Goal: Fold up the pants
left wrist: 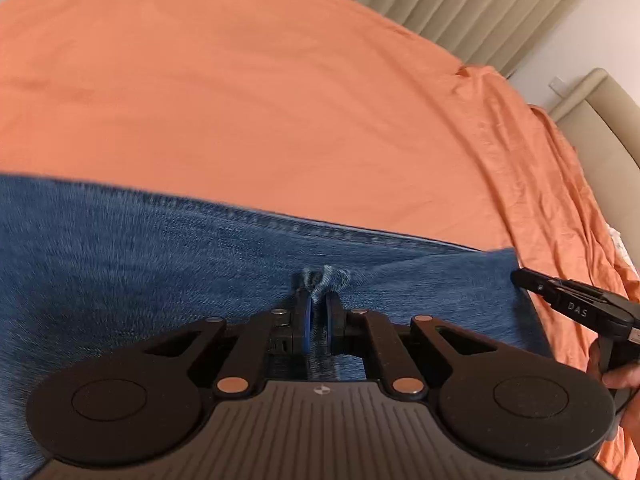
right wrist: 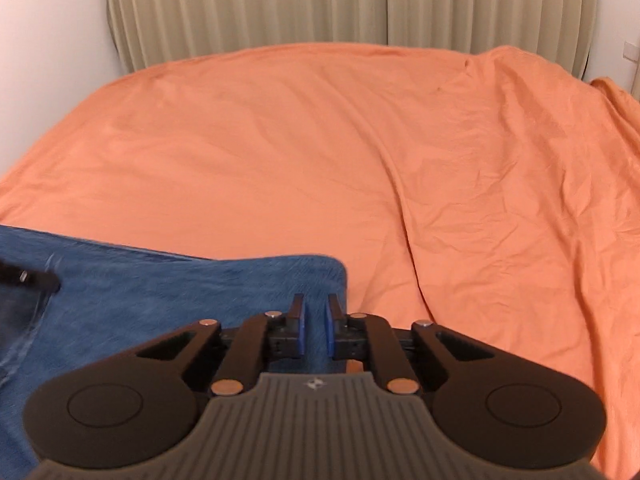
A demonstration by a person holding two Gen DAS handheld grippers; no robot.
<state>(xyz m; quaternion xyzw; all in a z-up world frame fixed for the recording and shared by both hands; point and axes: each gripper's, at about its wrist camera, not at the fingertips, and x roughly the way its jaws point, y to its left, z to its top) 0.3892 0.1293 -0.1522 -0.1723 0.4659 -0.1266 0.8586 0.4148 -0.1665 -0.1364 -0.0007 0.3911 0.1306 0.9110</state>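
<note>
Blue denim pants lie across the orange bed sheet, blurred by motion. My left gripper is shut on a pinched bunch of the denim that sticks out between its blue pads. The right gripper's black finger shows at the right edge of the left wrist view, at the pants' end. In the right wrist view the pants fill the lower left. My right gripper is nearly closed over the pants' right corner; denim lies between the pads, with a narrow gap. The left gripper's tip shows at the left edge.
The orange sheet covers the whole bed, with wrinkles and a ridge on the right side. Beige curtains hang behind the bed. A padded beige headboard stands at the right in the left wrist view.
</note>
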